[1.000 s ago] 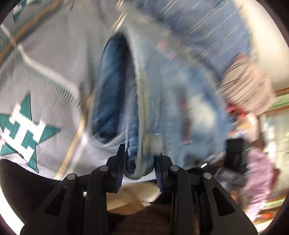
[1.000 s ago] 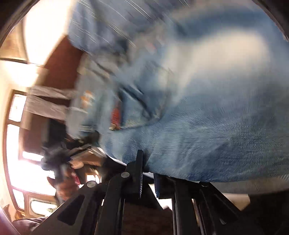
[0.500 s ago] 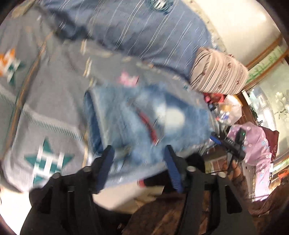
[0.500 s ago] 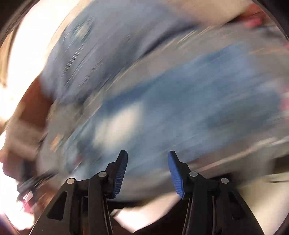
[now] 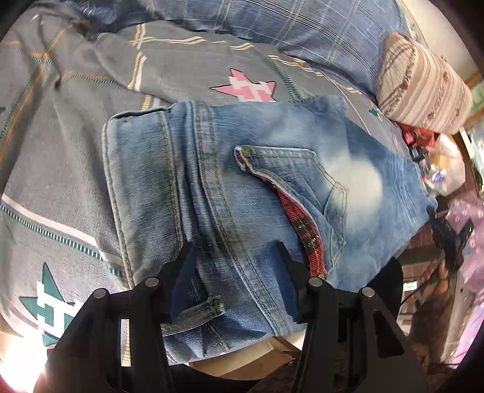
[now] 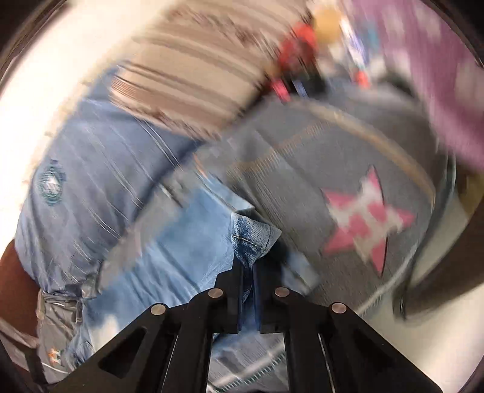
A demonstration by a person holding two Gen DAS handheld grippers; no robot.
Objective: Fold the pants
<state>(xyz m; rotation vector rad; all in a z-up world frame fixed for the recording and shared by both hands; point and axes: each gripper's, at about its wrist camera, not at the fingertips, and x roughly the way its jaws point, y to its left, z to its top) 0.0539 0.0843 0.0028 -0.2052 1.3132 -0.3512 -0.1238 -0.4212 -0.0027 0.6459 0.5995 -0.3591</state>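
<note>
Light blue jeans point(image 5: 248, 181) lie folded on a grey bedspread point(image 5: 60, 151), back pocket with red plaid trim facing up. My left gripper point(image 5: 233, 269) is open, hovering over the waistband end of the jeans and holding nothing. In the blurred right wrist view, my right gripper point(image 6: 248, 266) is shut on a corner of the jeans point(image 6: 251, 235), with denim sticking up between the jaws.
A blue checked pillow point(image 5: 287, 27) and a striped bolster point(image 5: 420, 84) lie at the bed's far side. Bags and clutter point(image 5: 441, 169) sit at the right beyond the bed. The bed's front edge point(image 5: 242, 359) is just below my left gripper.
My left gripper let go of the jeans, opened, and drew back; the jeans now lie on the bed. My right gripper opened, then shut on a corner of the jeans.
</note>
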